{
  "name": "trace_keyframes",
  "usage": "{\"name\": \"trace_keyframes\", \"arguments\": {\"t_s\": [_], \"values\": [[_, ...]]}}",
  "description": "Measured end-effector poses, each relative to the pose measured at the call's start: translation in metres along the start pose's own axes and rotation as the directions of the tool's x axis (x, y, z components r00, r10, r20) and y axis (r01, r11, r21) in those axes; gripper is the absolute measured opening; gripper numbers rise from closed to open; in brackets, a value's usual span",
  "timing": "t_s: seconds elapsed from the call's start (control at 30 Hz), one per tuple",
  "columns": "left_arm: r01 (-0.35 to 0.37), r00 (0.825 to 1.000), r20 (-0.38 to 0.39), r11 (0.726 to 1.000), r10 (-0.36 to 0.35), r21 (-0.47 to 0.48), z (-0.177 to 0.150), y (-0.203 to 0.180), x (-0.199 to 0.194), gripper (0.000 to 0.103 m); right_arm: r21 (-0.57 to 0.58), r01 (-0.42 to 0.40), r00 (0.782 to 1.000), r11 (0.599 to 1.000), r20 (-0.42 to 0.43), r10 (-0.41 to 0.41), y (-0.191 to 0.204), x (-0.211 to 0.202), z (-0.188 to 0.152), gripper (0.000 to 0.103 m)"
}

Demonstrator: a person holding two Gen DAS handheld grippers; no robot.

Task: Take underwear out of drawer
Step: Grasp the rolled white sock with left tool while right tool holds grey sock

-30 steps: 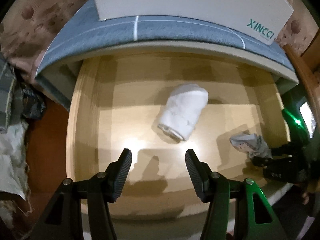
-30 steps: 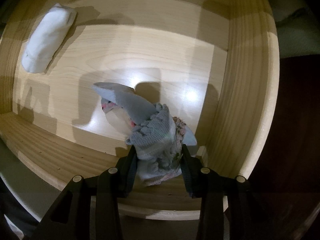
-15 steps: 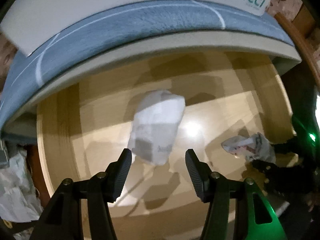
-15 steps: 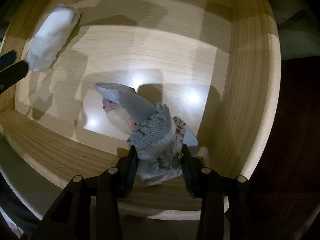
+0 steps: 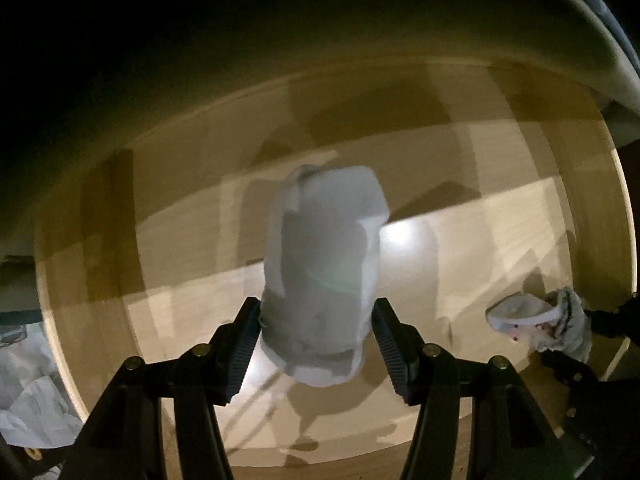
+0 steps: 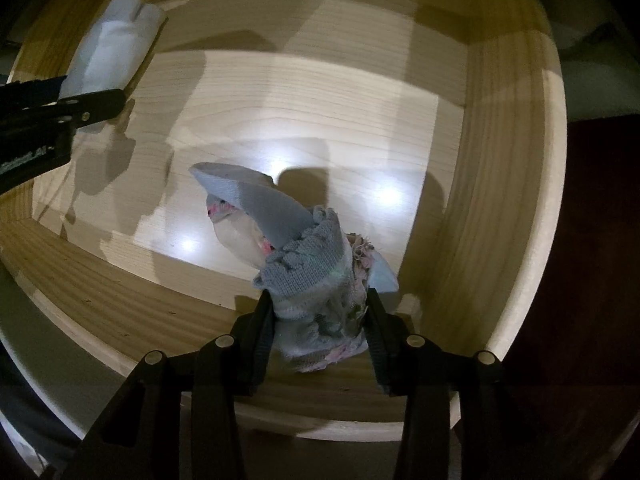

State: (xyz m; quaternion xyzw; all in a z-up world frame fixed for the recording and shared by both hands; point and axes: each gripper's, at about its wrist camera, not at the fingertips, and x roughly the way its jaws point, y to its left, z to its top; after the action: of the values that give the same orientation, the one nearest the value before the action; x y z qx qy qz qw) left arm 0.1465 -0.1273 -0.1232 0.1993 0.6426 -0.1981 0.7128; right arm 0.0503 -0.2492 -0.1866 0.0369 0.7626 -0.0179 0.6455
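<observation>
A rolled white underwear [image 5: 324, 248] lies on the floor of the light wooden drawer [image 5: 180, 300]. My left gripper [image 5: 316, 308] points down over it, jaws wide, the roll's near end between the fingers, which do not squeeze it. In the right wrist view the same roll [image 6: 112, 48] sits at the far left with one left finger [image 6: 92, 104] beside it. My right gripper [image 6: 318, 300] is by the drawer's front right corner. Its jaws are opening slightly, but the pads still press on a crumpled grey underwear [image 6: 304, 268] with pink print, also visible as the grey bundle [image 5: 536, 316].
The drawer walls [image 6: 500, 160] close in on all sides, the front rail just under my right gripper. A grey-blue mattress edge [image 5: 616, 20] overhangs the back of the drawer. Crumpled white fabric [image 5: 32, 400] lies outside at the lower left.
My left gripper has come down into the drawer and now straddles the white roll. The right gripper has stayed in place with the grey underwear between its pads.
</observation>
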Motion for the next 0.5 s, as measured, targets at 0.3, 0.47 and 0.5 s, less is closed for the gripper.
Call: {"name": "trace_keyframes", "arguments": {"t_s": [0.3, 0.47, 0.5], "values": [[-0.010, 1.000, -0.009, 1.000, 0.010, -0.018, 0.003, 0.000, 0.002, 0.041, -0.001, 0.000, 1.000, 1.000, 0.000, 0.000, 0.000, 0.000, 0.001, 0.040], [-0.011, 0.999, -0.046, 0.999, 0.009, -0.044, -0.002, 0.007, 0.005, 0.040, -0.001, 0.001, 1.000, 1.000, -0.001, -0.001, 0.000, 0.000, 0.003, 0.040], [-0.011, 0.998, -0.057, 0.999, 0.008, -0.049, -0.003, 0.009, 0.005, 0.040, 0.000, 0.001, 1.000, 1.000, -0.001, -0.001, 0.000, 0.000, 0.002, 0.040]]}}
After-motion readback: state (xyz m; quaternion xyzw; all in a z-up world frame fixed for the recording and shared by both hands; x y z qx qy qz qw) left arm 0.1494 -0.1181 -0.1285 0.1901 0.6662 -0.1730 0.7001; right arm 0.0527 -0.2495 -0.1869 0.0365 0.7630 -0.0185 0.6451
